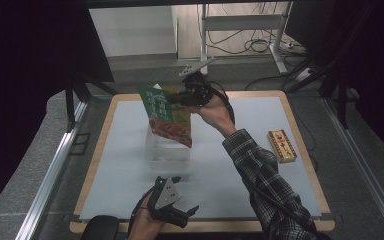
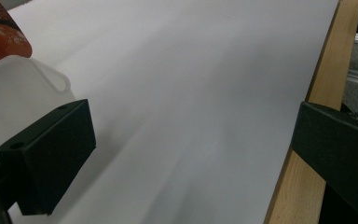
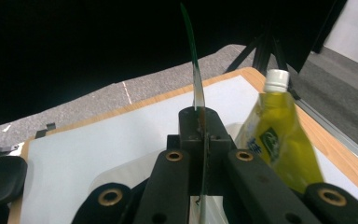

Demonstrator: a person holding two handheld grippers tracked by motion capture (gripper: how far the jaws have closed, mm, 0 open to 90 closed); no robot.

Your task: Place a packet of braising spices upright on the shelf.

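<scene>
At our wood-edged table (image 1: 300, 145) under pale sheeting, our right gripper (image 1: 189, 96) pinches a flat green-and-red food pouch (image 1: 167, 115) above a clear plastic tub (image 1: 167, 152); our left gripper (image 1: 180, 212) rests wide open, empty, amid dark curtains.

A flat green food pouch (image 1: 167, 117) with a reddish dish printed low on its face hangs tilted in the air, directly above a clear plastic container (image 1: 167, 152) at mid-table.

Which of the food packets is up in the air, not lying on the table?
The flat green-and-red food pouch, pinched at its edge by the right claw above the clear plastic tub. The small yellow-and-red box lies flat on the table's white mat, far to the right.
</scene>
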